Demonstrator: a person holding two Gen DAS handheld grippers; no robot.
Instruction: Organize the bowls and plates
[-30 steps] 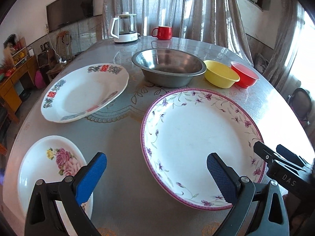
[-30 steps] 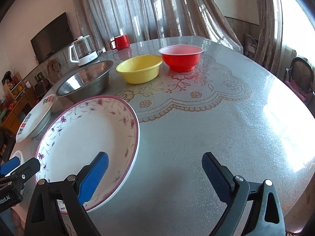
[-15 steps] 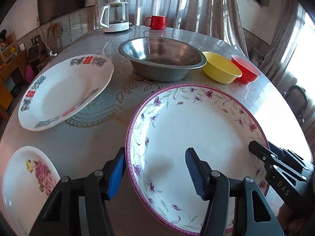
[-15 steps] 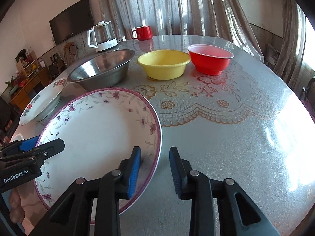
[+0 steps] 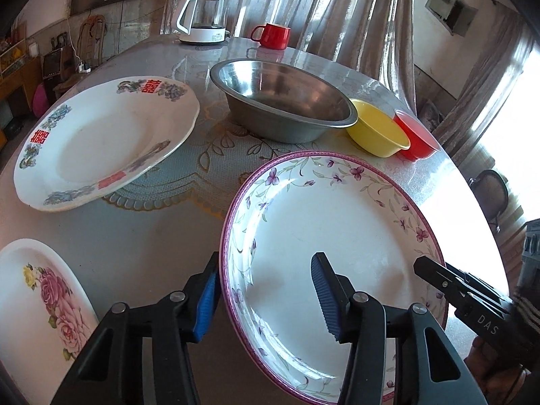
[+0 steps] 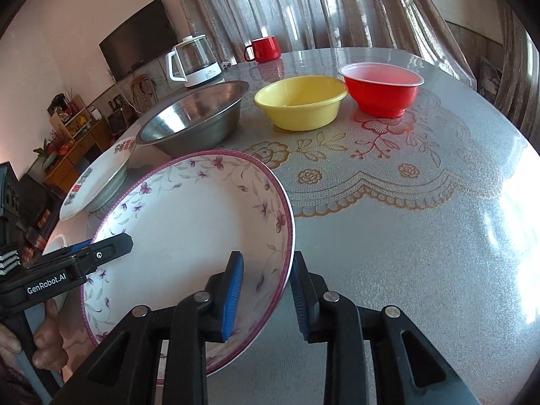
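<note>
A: From the left wrist view, where does it stand?

B: The left gripper [image 5: 266,290] straddles the near-left rim of the purple-flowered plate [image 5: 337,222]. Its fingers [image 5: 207,298] are closing, half apart, one outside the rim and one over the plate's well; I can't see the inner pad pressing yet. The plate sits on the bench [image 5: 152,236], with the red-lettered plate [image 5: 101,141] to its left, the rose plate [image 5: 37,300] at the near corner, and the steel bowl [image 5: 283,101], yellow bowl [image 5: 378,131] and red bowl [image 5: 416,141] behind.

A: And the right wrist view?

B: The right gripper [image 6: 265,292] has its fingers [image 6: 233,290] drawn narrow on the plate's right rim, pads either side of the edge, apparently clamped. The other gripper shows at the plate's far side.

A: So which step is this?

B: I'd judge it's the two-handed grasp of the big plate, just before a lift.

A: What does the next move need?

B: The left side gripping firmly, then both hands rising together and level, probably toward another plate for stacking.
</note>
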